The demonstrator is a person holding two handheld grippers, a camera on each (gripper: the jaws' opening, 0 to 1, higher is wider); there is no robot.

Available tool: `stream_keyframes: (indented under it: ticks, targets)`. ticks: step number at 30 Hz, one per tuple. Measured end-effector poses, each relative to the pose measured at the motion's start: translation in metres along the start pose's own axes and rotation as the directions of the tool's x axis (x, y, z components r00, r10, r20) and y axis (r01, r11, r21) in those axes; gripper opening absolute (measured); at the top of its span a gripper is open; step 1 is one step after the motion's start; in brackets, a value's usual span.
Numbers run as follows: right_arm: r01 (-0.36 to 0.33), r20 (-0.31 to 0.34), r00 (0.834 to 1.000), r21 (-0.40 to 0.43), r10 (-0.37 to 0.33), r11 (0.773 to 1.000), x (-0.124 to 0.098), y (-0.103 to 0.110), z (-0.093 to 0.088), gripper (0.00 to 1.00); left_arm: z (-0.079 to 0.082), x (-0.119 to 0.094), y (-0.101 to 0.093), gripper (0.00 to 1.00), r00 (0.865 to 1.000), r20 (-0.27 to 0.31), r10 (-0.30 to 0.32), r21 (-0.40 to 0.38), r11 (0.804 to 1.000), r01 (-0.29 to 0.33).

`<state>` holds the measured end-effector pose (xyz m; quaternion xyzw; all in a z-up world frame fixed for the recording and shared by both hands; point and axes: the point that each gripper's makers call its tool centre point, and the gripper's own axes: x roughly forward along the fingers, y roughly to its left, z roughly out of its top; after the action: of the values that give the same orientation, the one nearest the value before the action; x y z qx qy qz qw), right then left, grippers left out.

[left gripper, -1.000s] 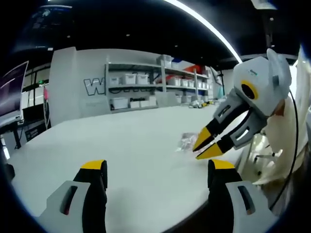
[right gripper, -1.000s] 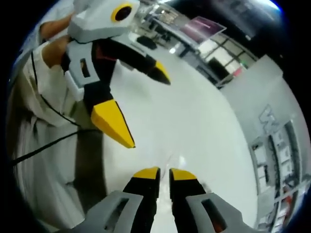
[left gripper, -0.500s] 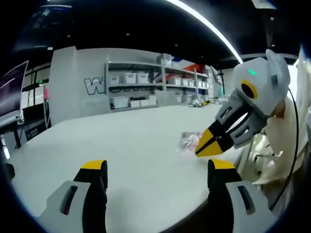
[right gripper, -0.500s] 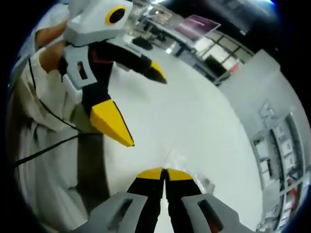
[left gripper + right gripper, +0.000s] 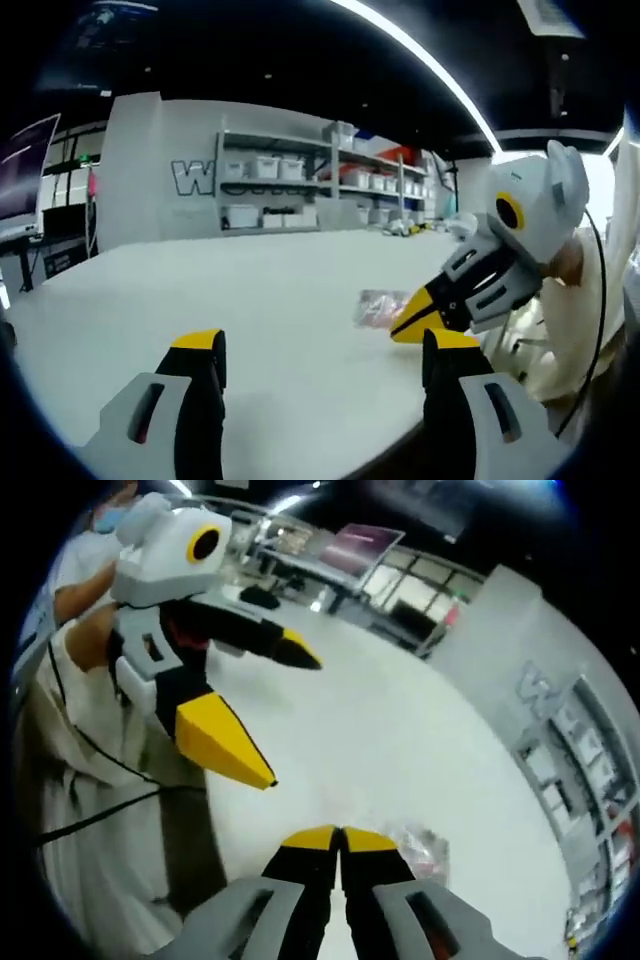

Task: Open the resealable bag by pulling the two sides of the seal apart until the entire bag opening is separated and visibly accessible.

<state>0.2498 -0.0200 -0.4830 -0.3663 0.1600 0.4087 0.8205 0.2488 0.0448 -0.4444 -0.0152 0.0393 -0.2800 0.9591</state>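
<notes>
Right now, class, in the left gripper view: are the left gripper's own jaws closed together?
No: the left gripper has its two yellow-tipped jaws standing wide apart over the white table.

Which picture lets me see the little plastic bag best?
The left gripper view: the bag lies flat on the white table, with the right gripper at its edge. In the right gripper view, that gripper's closed jaws cover most of the bag.
</notes>
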Motion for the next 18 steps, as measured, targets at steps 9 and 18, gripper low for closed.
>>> stream_keyframes:
  ticks: [9, 18]
  targets:
    - [0.007, 0.066, 0.998, 0.085, -0.013, 0.996, -0.002, -0.004, 0.002, 0.0, 0.013, 0.005, -0.016, 0.55, 0.99, 0.087, -0.115, -0.232, 0.964, 0.132]
    - [-0.008, 0.109, 0.994, 0.135, -0.007, 0.991, -0.002, -0.002, 0.001, 0.0, -0.001, 0.013, -0.02, 0.42, 0.992, 0.012, -0.127, -0.219, 0.967, 0.126]
